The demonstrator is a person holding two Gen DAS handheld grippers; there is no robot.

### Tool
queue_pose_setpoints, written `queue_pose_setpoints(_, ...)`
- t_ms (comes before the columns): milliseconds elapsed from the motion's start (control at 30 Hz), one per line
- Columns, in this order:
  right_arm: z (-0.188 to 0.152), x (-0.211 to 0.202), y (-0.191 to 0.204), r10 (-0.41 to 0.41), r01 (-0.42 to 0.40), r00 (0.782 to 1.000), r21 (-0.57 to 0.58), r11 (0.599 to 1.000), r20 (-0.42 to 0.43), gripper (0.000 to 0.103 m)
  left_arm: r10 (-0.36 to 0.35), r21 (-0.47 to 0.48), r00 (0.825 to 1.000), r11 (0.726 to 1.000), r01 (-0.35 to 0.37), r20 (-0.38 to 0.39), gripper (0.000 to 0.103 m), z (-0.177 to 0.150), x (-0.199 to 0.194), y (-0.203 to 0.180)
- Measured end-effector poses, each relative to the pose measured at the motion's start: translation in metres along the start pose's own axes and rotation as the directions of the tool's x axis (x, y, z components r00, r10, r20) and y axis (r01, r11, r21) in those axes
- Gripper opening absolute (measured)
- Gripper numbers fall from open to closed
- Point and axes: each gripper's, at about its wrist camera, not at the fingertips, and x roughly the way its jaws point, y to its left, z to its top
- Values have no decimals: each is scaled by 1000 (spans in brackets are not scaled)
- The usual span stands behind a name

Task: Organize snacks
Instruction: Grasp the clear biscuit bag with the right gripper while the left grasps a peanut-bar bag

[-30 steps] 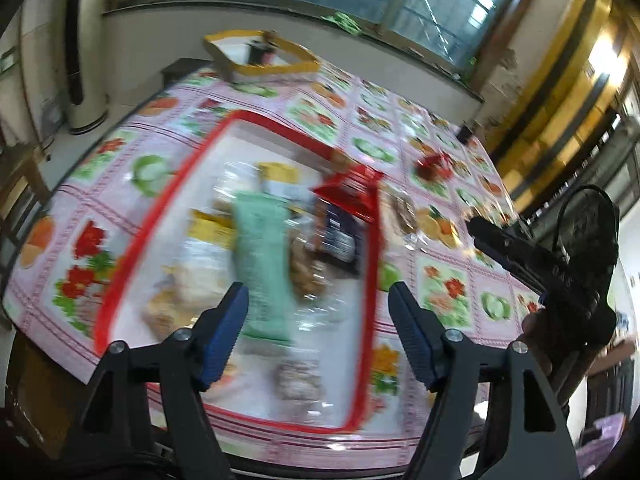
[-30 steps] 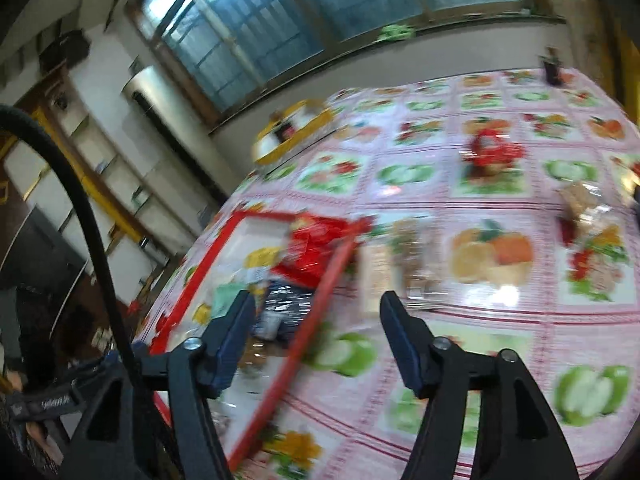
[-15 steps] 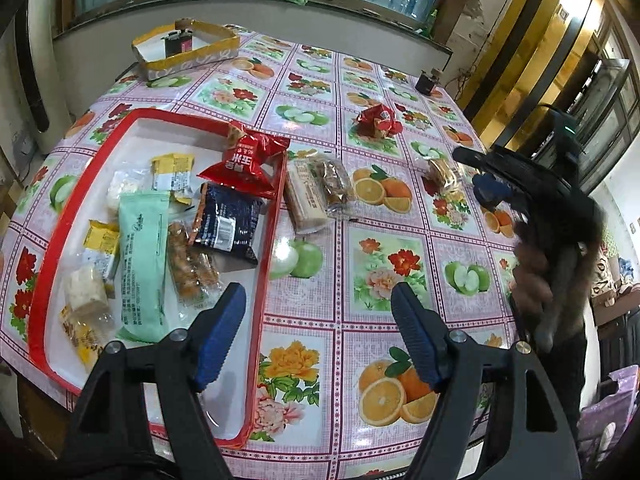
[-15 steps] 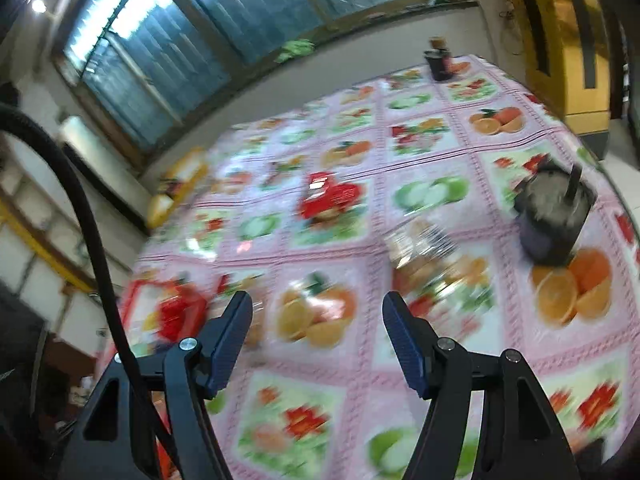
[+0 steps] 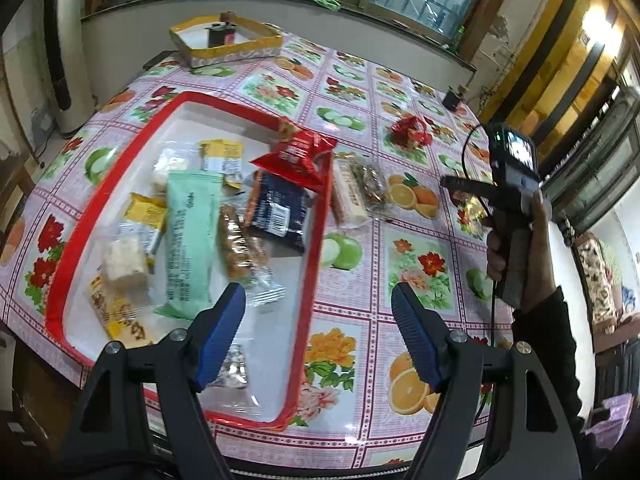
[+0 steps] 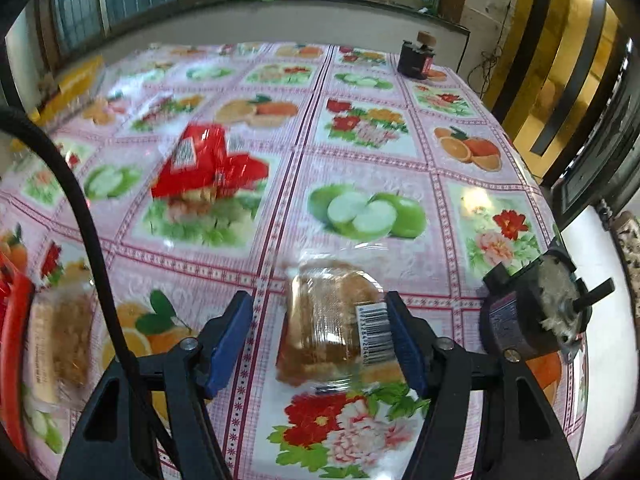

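1. Right gripper [image 6: 320,338] has just been closing – jaws around a clear-wrapped cake [image 6: 332,328] on the tablecloth [image 6: 360,148]; right pad at the wrapper, left pad apart, so not clamped.
2. Left gripper [image 5: 318,330] hangs open and empty above the red tray's [image 5: 316,240] right edge.
3. Step: picking up a loose snack. Next probably needs a full squeeze, then a carry to the tray.
4. Loose on the cloth: one red packet [image 6: 204,164], two wrapped bars [image 5: 360,192] beside the tray – roughly ten snacks inside, count uncertain.
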Motion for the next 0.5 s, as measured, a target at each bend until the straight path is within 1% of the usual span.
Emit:
queue_pose_setpoints(33,0,2,0,0,0,1000,9,1000,-11,50,1,-5,1000,1000,-1,2,76,0,-1,2)
queue_pose_setpoints(133,-3,0,-1,13,-12,1000,44,999,-27,47,8,-11,1000,1000,-8,2,76,0,-2,4)
queue_pose_setpoints(167,-6,-3,-4,44,-41,998,75,996,-42,45,5,-14,1000,1000,-6,-2,76,0,-1,4)
queue_pose_setpoints(233,-12,-7,-10,132,-124,990,131,984,-57,42,-5,-13,1000,1000,5,-12,76,0,3,2)
queue_pose_setpoints(267,-16,-11,-13,192,-181,980,161,970,-55,41,-4,-12,1000,1000,4,-16,76,0,5,0)
queue_pose_setpoints(300,-22,-15,-17,259,-247,965,190,950,-39,41,-1,-6,1000,1000,1,-23,76,1,8,-3)
queue_pose_setpoints(333,-27,-19,-20,326,-316,945,216,924,-13,41,-4,1,999,1000,4,-32,76,1,11,-7)
queue_pose_setpoints(367,-30,-21,-22,369,-361,929,225,905,6,40,-7,9,999,1000,8,-41,76,2,14,-10)
queue_pose_setpoints(400,-34,-23,-23,409,-405,912,226,886,29,40,-10,16,999,1000,11,-52,76,4,17,-14)
queue_pose_setpoints(500,-40,-24,-26,454,-455,889,241,857,62,39,-30,36,994,999,34,-102,76,13,33,-31)
